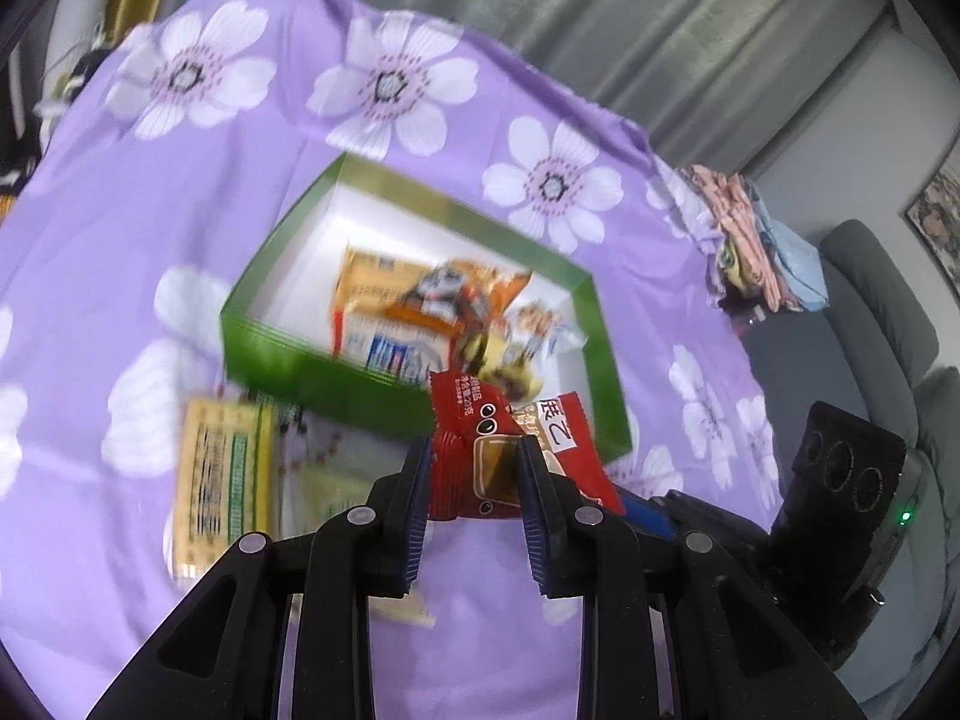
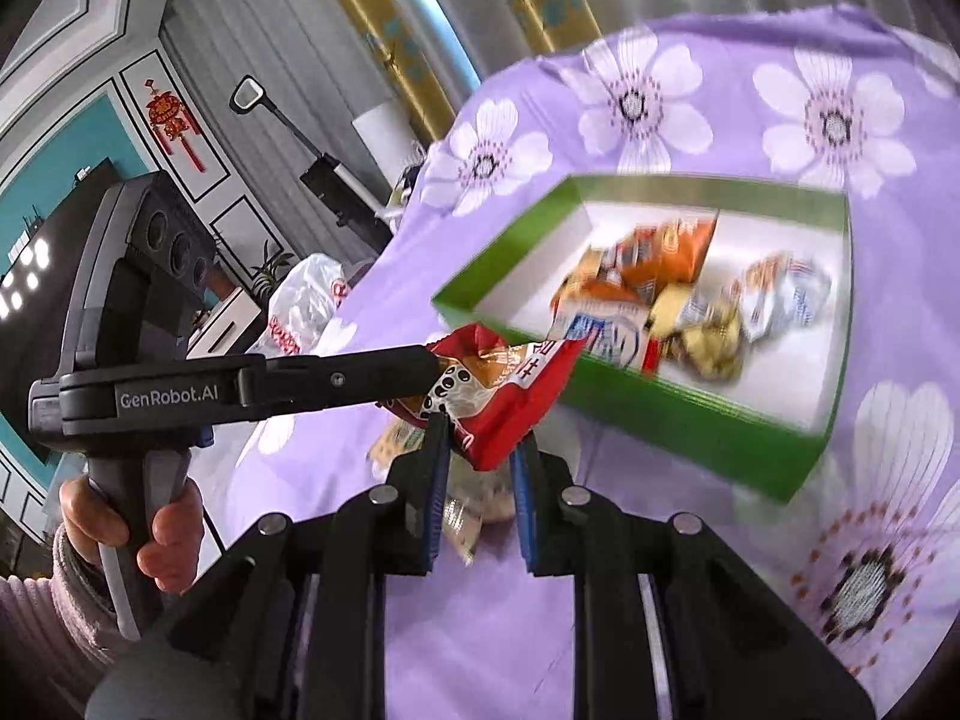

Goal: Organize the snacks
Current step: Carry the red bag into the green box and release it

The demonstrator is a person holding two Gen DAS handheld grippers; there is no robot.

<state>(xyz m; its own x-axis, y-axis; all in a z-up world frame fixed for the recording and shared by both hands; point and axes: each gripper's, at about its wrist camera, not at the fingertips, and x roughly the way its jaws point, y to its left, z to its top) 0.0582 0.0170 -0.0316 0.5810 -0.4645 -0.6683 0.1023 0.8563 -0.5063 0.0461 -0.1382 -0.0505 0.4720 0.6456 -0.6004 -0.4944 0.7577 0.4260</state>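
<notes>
A red snack packet [image 1: 480,456] is held in the air just in front of a green box [image 1: 282,354] with a white inside. My left gripper [image 1: 474,450] is shut on one end of the packet. My right gripper [image 2: 480,432] is shut on the other end of the packet [image 2: 504,396]. The left gripper's finger [image 2: 360,375] reaches in from the left in the right wrist view. The green box [image 2: 660,414] holds several orange, white and yellow snack packets [image 1: 420,312] [image 2: 654,300].
A purple flowered cloth [image 1: 180,228] covers the table. A yellow and green packet [image 1: 222,474] lies on the cloth left of the box. More packets [image 2: 414,438] lie under the grippers. Folded cloths [image 1: 750,240] sit at the table's right edge, beside a grey sofa [image 1: 870,312].
</notes>
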